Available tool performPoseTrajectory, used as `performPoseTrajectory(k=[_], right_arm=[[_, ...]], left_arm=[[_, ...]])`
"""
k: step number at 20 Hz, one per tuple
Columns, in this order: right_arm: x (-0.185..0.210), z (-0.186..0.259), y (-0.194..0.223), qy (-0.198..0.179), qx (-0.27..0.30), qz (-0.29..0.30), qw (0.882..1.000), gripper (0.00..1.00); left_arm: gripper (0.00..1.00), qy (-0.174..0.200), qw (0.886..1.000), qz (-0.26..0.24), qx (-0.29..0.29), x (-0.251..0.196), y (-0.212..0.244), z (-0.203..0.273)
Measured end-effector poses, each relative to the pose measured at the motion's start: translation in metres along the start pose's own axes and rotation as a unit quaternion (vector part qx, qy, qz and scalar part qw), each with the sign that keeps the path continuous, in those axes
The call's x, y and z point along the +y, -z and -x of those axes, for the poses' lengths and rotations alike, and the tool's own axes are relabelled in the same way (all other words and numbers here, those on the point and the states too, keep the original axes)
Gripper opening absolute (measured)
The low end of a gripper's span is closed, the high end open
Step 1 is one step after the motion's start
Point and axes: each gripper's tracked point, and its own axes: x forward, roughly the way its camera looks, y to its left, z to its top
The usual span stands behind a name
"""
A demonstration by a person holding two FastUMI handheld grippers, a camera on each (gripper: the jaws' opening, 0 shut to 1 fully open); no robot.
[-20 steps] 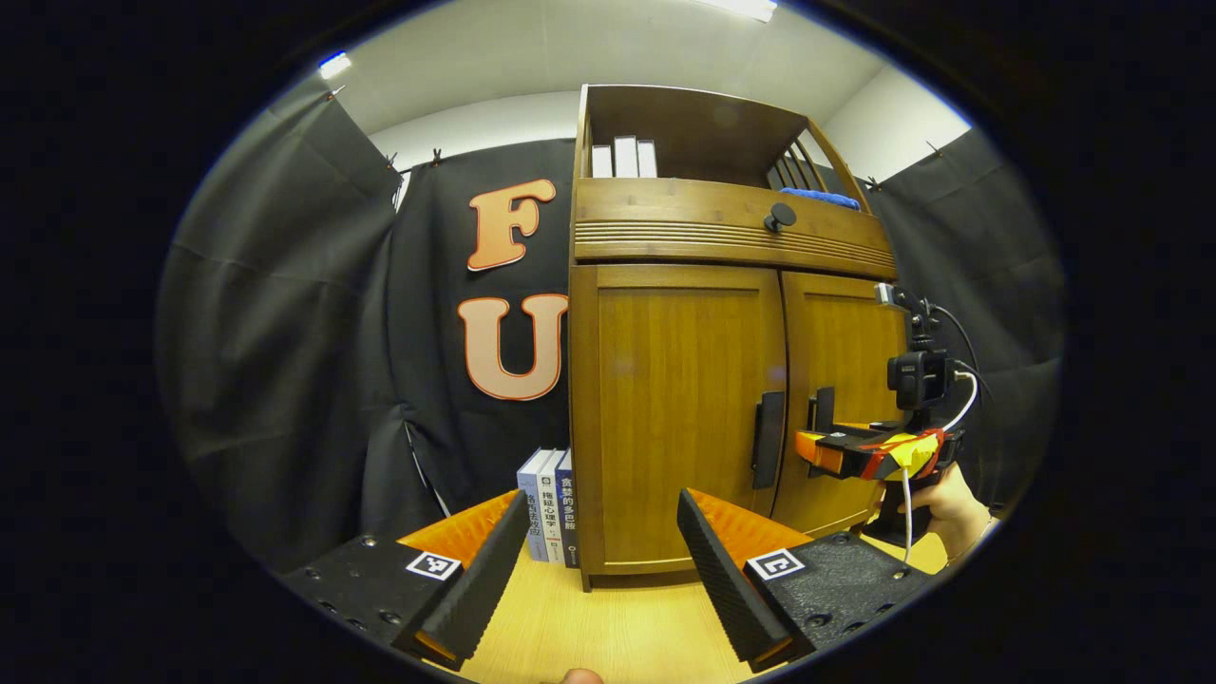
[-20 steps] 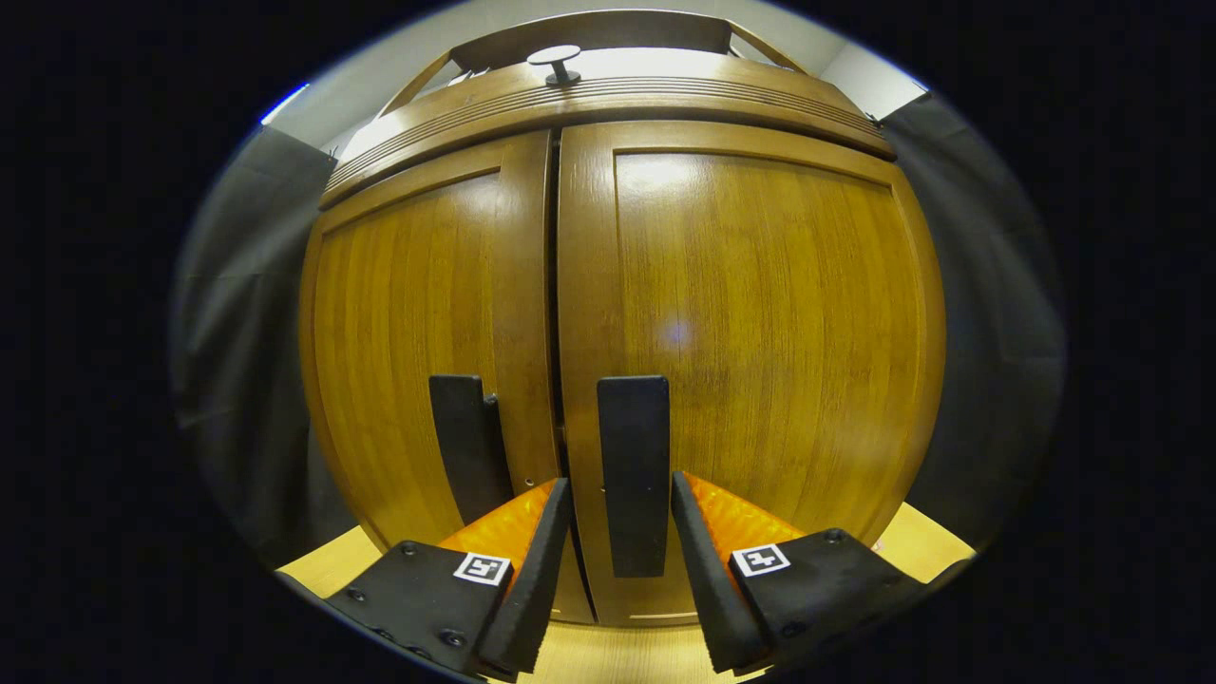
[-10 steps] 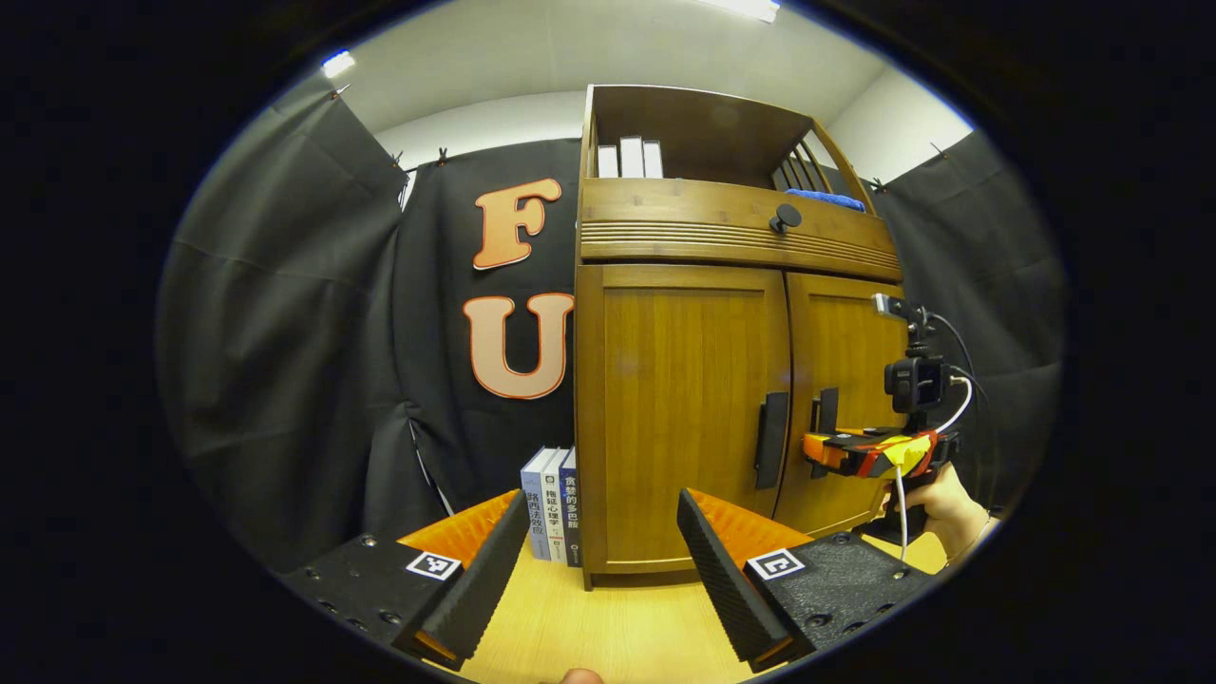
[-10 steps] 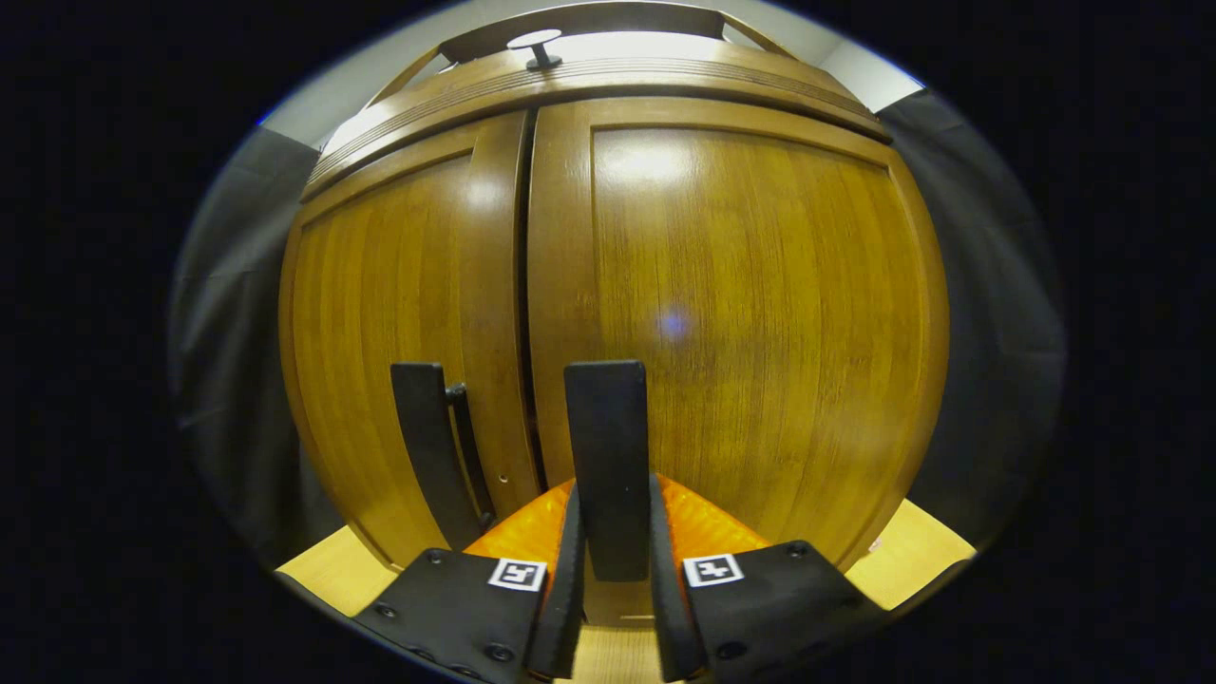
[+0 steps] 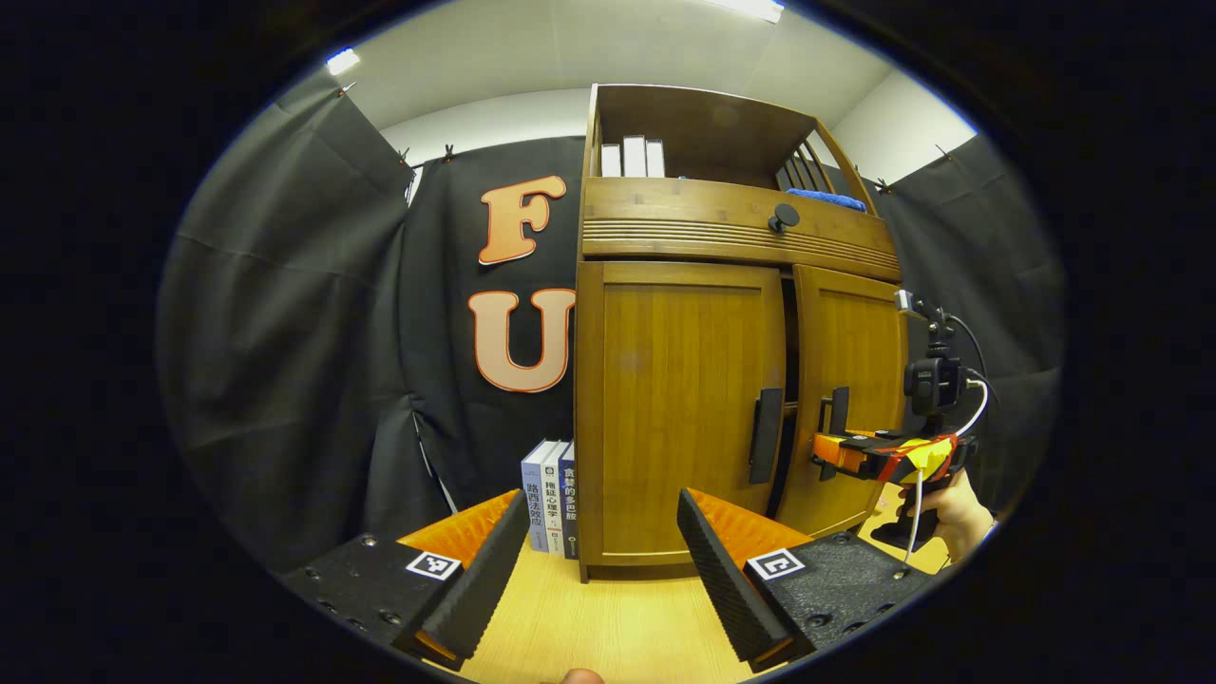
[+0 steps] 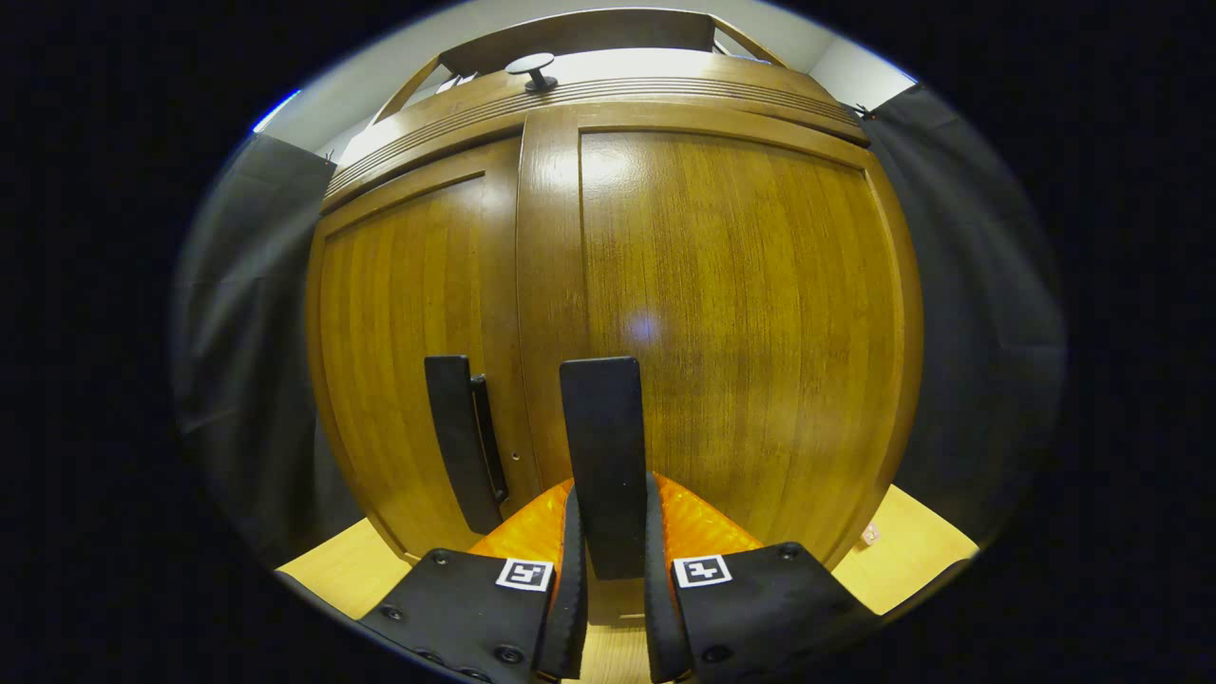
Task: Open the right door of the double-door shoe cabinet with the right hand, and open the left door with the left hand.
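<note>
The right door's handle [image 6: 605,456] is clamped by the right gripper [image 6: 608,570]; the left gripper [image 5: 603,560] is held open before the cabinet [image 5: 684,418].

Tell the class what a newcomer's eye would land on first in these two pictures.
First, the tall wooden shoe cabinet standing on the pale table. Next, the right gripper shut on the right door's dark handle, with that right door just ajar. The left gripper hangs open, short of the closed left door.
</note>
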Motion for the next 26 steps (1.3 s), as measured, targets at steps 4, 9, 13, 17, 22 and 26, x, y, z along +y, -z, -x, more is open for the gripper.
performPoseTrajectory(k=[4, 9, 13, 17, 22, 26], right_arm=[[-0.004, 0.02, -0.003, -0.014, -0.005, -0.005, 1.0, 0.33], [-0.011, 0.04, -0.009, -0.021, -0.016, -0.004, 1.0, 0.34], [-0.017, 0.055, -0.01, -0.029, -0.013, -0.02, 0.999, 0.37], [-0.018, 0.06, -0.013, -0.031, -0.016, -0.028, 0.999, 0.37], [-0.021, 0.067, -0.024, -0.035, -0.006, -0.038, 0.999, 0.29], [-0.024, 0.074, -0.033, -0.036, -0.01, -0.034, 0.999, 0.29]], left_arm=[[0.92, 0.004, 1.0, 0.009, 0.007, -0.007, 0.002, 0.006], [0.95, 0.004, 1.0, 0.008, -0.004, -0.019, -0.003, 0.014], [0.95, 0.01, 1.0, 0.008, -0.004, -0.03, -0.006, 0.022], [0.92, 0.013, 1.0, 0.009, 0.001, -0.041, -0.003, 0.029], [0.92, 0.023, 1.0, 0.01, -0.004, -0.055, -0.009, 0.034], [0.92, 0.034, 0.999, 0.016, -0.005, -0.068, -0.007, 0.038]])
